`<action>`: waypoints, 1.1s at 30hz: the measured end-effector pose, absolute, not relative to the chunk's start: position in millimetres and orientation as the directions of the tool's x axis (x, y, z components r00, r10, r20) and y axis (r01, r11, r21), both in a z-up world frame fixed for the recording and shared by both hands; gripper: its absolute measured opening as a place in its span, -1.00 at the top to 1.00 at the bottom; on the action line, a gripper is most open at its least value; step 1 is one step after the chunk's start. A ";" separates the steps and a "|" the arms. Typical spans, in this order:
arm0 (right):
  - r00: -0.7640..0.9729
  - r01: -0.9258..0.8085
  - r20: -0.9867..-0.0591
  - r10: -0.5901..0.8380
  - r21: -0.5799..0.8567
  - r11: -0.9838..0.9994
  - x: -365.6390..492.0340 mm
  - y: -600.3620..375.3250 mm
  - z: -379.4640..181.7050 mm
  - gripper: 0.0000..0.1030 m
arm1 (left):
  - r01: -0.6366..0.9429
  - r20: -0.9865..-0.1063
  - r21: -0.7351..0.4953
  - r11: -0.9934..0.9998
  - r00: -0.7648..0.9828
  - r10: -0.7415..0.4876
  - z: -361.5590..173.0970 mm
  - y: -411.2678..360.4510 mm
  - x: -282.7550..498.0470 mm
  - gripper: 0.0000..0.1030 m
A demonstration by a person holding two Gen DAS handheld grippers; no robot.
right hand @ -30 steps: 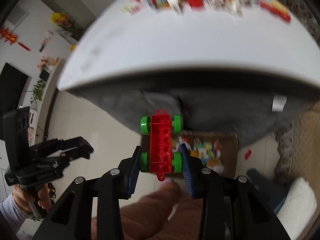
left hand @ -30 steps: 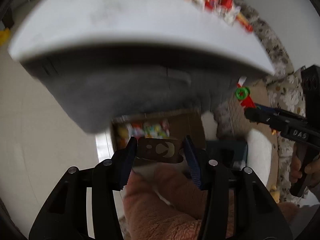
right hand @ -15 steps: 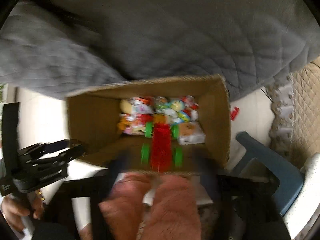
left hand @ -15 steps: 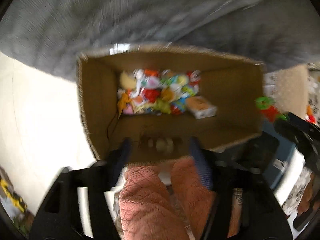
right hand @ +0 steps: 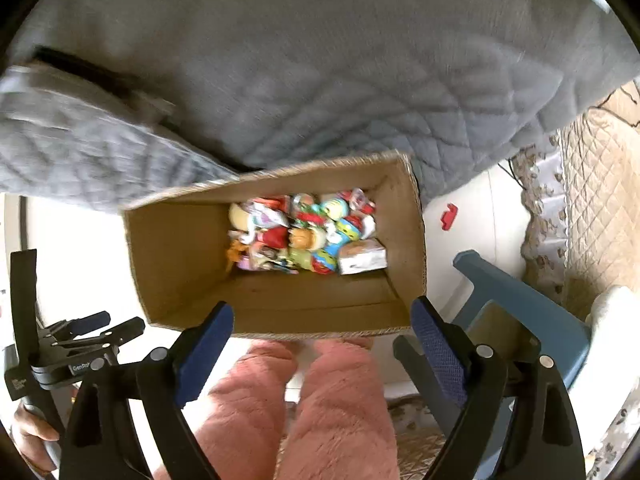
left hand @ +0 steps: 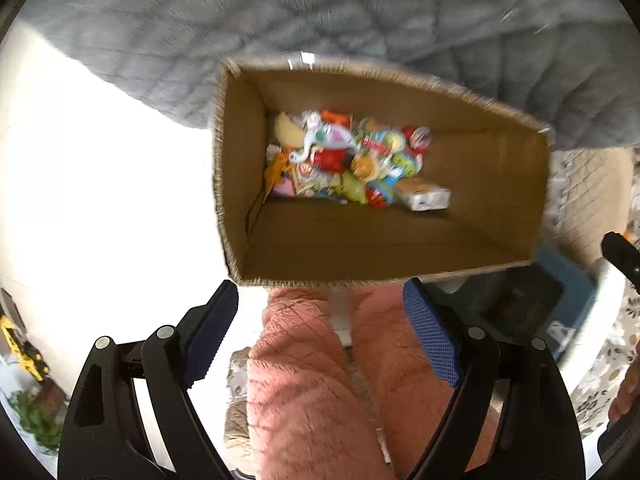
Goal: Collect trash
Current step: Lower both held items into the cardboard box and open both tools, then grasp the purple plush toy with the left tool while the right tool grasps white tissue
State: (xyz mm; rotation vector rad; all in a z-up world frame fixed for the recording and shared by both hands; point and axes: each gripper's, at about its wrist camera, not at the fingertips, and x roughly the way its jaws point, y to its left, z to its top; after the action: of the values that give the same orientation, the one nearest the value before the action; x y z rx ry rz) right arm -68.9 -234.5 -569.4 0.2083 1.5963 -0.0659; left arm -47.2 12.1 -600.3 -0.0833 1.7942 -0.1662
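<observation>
An open cardboard box (left hand: 472, 184) stands on the floor below both grippers, also in the right wrist view (right hand: 180, 256). Its bottom holds a pile of colourful wrappers and small toys (left hand: 348, 160), which also shows in the right wrist view (right hand: 308, 236). My left gripper (left hand: 320, 332) is open and empty above the box's near edge. My right gripper (right hand: 322, 344) is open and empty above the same edge. The left gripper also shows from the side in the right wrist view (right hand: 80, 332). The red toy car is not visible.
A grey quilted cloth (right hand: 320, 60) hangs from the table behind the box. The person's pink fleece legs (left hand: 320, 380) are under the grippers. A blue plastic stool (right hand: 516, 308) stands right of the box. A small red piece (right hand: 449, 216) lies on the floor.
Both grippers swung down from the table to over the box and opened. The left let go of its brown card piece, the right let go of the red toy car.
</observation>
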 end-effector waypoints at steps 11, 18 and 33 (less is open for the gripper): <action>0.293 -0.080 -0.924 0.247 0.234 0.969 -38.3 -187.9 -359.5 -0.72 | 0.117 -0.984 -0.157 0.981 0.064 -0.165 -399.8 19.8 -64.2 -0.60; 0.532 -0.143 -0.812 0.239 0.191 0.971 57.3 -162.0 -288.8 -0.73 | 0.065 -0.950 -0.226 0.972 0.204 -0.235 -322.6 28.8 -59.6 -0.60; 0.394 -0.020 -0.905 0.157 0.162 0.987 177.8 -154.1 -325.3 0.87 | -0.126 -0.947 -0.235 0.964 0.254 -0.198 -315.0 72.9 -63.5 -0.60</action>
State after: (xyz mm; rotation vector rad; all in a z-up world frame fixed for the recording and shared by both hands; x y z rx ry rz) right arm 177.8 -154.1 -325.3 0.1321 1.1610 0.1127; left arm -63.5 72.9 -315.0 -0.2868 1.3188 -0.0495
